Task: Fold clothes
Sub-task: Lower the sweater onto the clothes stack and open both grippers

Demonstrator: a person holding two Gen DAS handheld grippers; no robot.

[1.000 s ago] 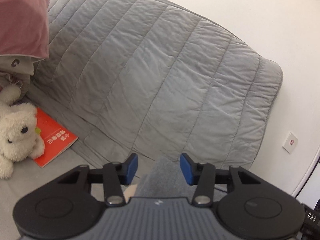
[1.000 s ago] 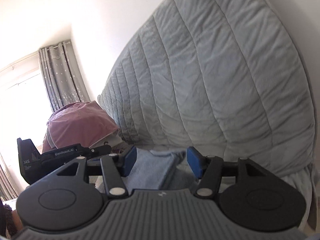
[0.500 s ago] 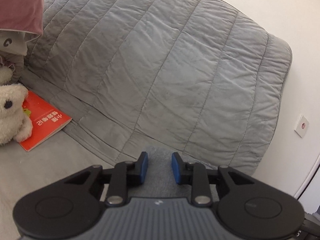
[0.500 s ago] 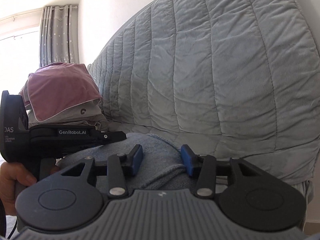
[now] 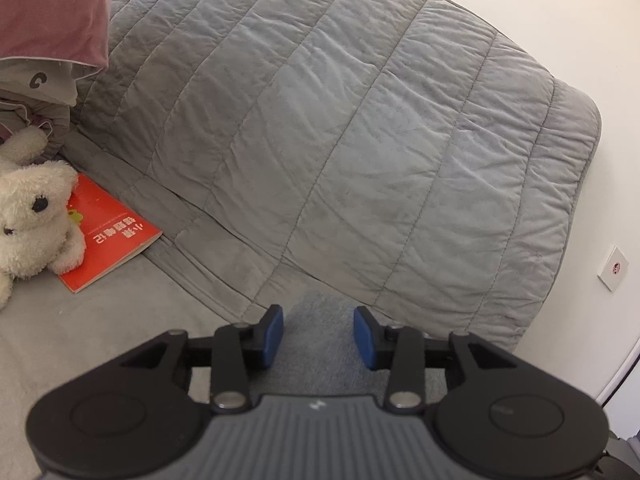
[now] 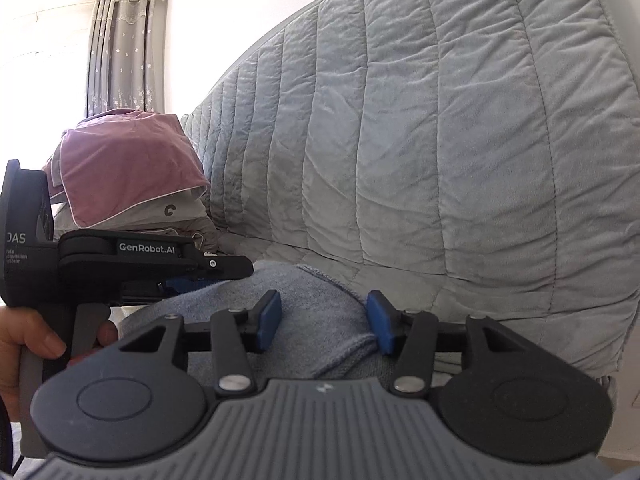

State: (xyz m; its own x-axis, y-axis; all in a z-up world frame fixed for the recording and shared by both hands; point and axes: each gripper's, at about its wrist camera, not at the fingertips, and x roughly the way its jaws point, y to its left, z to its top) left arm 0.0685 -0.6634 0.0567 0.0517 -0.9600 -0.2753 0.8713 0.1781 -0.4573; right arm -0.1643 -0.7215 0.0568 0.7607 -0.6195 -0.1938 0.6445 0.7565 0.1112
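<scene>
A blue-grey terry cloth (image 5: 320, 316) lies folded on the grey bed surface, against the foot of the quilted cover. My left gripper (image 5: 320, 336) hovers over its end. The jaws are opening; the cloth shows in the gap, and the blue pads (image 5: 274, 334) stand clear of it. In the right wrist view the same cloth (image 6: 320, 312) bulges up between the fingers of my right gripper (image 6: 324, 322), whose jaws are also opening, with the right pad (image 6: 380, 324) close beside a fold. The left gripper (image 6: 236, 270) reaches in from the left over the cloth, held by a hand (image 6: 24, 340).
A grey quilted cover (image 5: 360, 140) rises right behind the cloth. To the left lie a red book (image 5: 108, 236), a white plush toy (image 5: 32, 220) and a pile of bedding topped by a pink cloth (image 5: 52, 12). A wall socket (image 5: 612, 268) is at right, curtains (image 6: 124, 52) far left.
Both grippers sank toward the cloth. Their jaws narrowed around it half a second ago and have since widened. The right view rolled upright, and the left gripper came into it.
</scene>
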